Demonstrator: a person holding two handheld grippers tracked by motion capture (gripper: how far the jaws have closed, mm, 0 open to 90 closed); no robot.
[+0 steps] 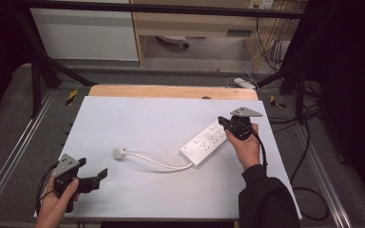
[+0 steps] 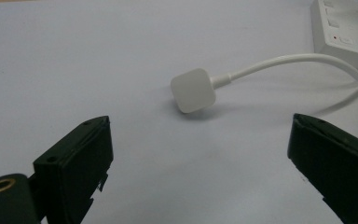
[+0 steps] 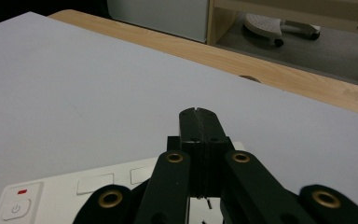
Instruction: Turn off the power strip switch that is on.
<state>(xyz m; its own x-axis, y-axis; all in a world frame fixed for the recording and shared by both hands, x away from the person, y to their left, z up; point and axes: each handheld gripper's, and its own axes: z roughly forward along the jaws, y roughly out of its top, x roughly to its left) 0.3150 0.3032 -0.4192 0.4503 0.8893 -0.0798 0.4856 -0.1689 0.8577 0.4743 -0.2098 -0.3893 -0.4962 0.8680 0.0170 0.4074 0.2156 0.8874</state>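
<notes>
Spreading beneath your hands is a tabletop (image 1: pixel 138 118), a smooth, matte, pale grey-white sheet with a strip of light wood showing along its far edge. Around it stand dark metal frame bars, grey carpet and a tangle of cables at the far right.

Toward the right of the tabletop lies a white plastic power strip (image 1: pixel 204 143), a long flat rectangular block set at a slant, with sockets and square switches along its top. In the right tongs view its near end shows a round power button under a small red mark; the rest is cut off by the frame edge and the black arms.

A thick, smooth white cord (image 1: pixel 159 163) curves from the strip's near end leftward to a white plug (image 1: pixel 119 153) with a rounded square back, lying at the middle of the tabletop. Its prongs are hidden.

Your right tongs (image 1: pixel 224 123), hard black plastic with brass-coloured rivets, are pressed together above the strip's far end, pinching nothing; whether they touch it is hard to make out.

Your left tongs (image 1: pixel 100 176) are spread wide near the front left corner, pointing at the plug, well apart from it.
</notes>
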